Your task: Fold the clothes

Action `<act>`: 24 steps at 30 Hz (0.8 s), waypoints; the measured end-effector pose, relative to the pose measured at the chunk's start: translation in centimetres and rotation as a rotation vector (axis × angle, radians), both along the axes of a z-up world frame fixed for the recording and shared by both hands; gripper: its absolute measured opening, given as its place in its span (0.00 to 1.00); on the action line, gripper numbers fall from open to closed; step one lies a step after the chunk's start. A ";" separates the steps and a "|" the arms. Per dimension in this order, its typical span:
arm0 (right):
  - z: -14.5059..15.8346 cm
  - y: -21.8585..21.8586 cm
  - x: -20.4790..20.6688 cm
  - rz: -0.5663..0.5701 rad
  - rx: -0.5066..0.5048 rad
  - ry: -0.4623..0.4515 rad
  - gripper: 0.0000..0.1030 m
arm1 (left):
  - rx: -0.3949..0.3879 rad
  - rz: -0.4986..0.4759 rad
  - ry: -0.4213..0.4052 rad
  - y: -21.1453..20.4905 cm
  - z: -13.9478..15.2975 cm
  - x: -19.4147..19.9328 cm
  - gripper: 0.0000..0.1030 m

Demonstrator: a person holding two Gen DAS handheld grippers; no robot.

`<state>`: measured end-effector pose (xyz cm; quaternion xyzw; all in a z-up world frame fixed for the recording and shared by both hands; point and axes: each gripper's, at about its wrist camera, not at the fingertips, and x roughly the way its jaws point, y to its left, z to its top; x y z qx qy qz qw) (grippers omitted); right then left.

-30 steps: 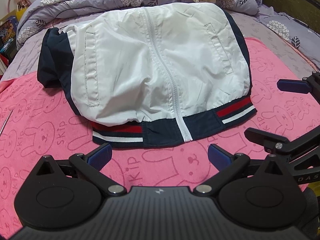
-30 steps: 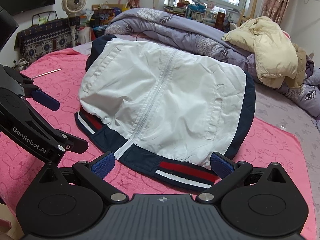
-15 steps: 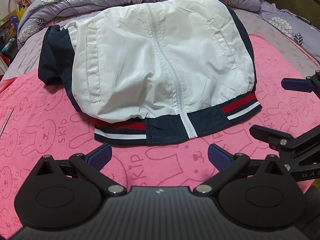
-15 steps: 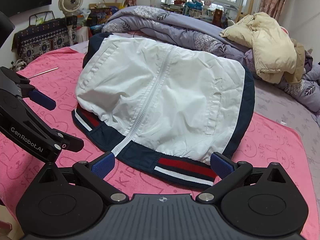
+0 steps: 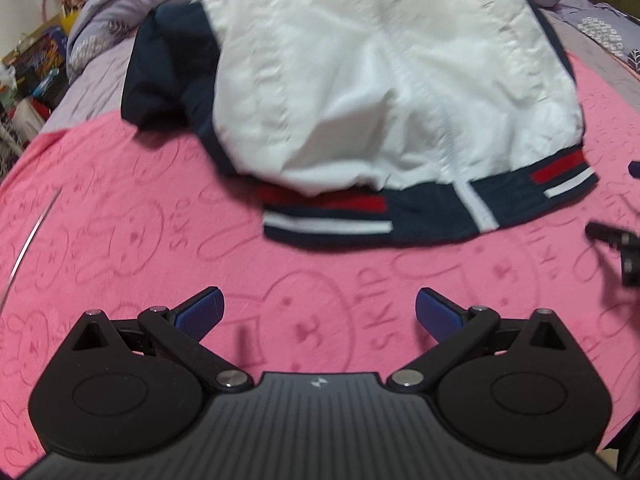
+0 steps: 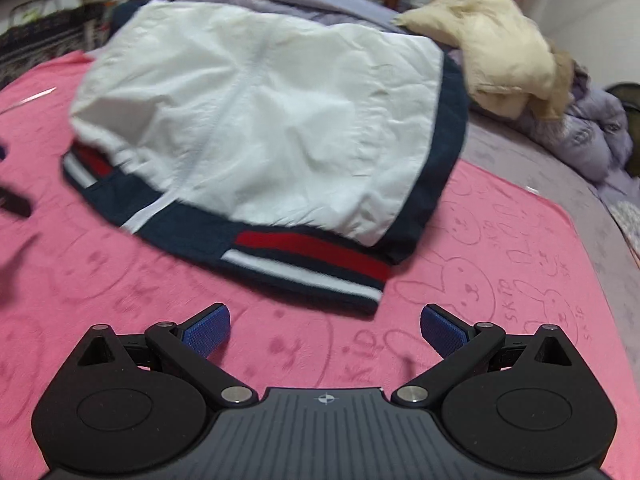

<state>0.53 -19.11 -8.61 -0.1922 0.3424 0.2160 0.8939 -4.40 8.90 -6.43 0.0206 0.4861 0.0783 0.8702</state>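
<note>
Beige coat (image 6: 496,48) and quilt (image 6: 596,128) crowd behind the jacket (image 5: 384,92); both grippers (image 5: 318,312) (image 6: 325,327), spread and empty, have drawn closer.

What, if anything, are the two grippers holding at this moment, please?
Nothing: the left gripper and right gripper are open over the pink blanket, short of the jacket.

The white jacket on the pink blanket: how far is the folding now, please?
Done: the white jacket lies zipped and front-up on the pink blanket, its sides apparently tucked under, with a dark sleeve bunched at one side. In hand: nothing; the left tool and the right tool are open, short of the striped hem. Left: probably folding the hem end up.
</note>
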 end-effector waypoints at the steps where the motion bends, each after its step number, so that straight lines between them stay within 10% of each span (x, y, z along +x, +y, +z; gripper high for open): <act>1: -0.3 0.3 0.4 -0.018 0.004 -0.018 1.00 | 0.005 0.001 0.001 0.2 -0.3 -0.1 1.00; 5: -1.7 1.3 2.3 -0.042 0.023 -0.018 0.94 | 0.046 -0.008 -0.021 1.0 -0.7 -0.2 1.00; 12: 0.8 0.3 3.8 -0.154 0.280 0.034 0.40 | 0.003 -0.031 -0.066 2.4 -1.1 0.8 1.00; 17: 2.5 0.2 4.2 -0.139 0.317 0.024 0.37 | 0.082 -0.110 -0.133 0.5 -1.9 2.4 1.00; 20: 2.8 0.0 4.3 -0.139 0.322 0.031 0.39 | 0.112 0.033 -0.123 1.7 -2.2 4.2 1.00; 24: 2.2 -0.7 4.4 -0.161 0.302 0.020 0.61 | -0.039 0.278 -0.146 5.2 -1.5 5.4 1.00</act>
